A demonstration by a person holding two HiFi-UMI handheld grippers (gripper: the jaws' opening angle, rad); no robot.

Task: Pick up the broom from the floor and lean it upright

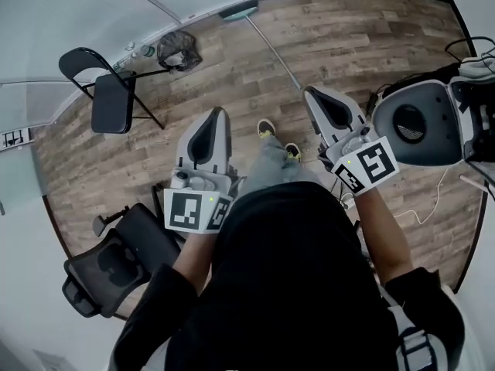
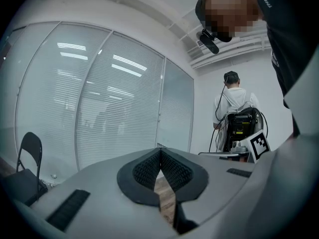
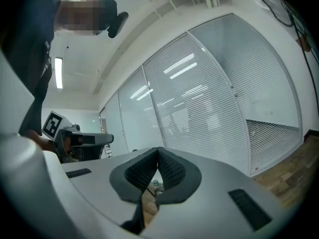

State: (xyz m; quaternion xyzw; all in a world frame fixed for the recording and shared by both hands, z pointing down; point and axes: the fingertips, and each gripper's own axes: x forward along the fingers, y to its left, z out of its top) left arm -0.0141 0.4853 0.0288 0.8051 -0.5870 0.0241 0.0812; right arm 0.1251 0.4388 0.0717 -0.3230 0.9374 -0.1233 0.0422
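Observation:
The broom (image 1: 267, 43) lies on the wooden floor ahead of me, its teal head (image 1: 238, 10) by the far wall and its thin handle running back toward my right gripper. My left gripper (image 1: 219, 114) is held level in front of my body, shut and empty. My right gripper (image 1: 312, 93) is level too, shut with nothing in it, its tip close to the handle's near end in the head view. In the left gripper view the jaws (image 2: 160, 154) meet, and the right gripper view shows the same closed pads (image 3: 158, 152). Neither gripper view shows the broom.
A black folding chair (image 1: 108, 91) stands at the left, with a dark bag (image 1: 179, 49) and bottles (image 1: 139, 51) by the wall. An office chair (image 1: 116, 263) sits at lower left. A white round machine (image 1: 418, 122) with cables is at the right. Another person (image 2: 234, 101) stands behind.

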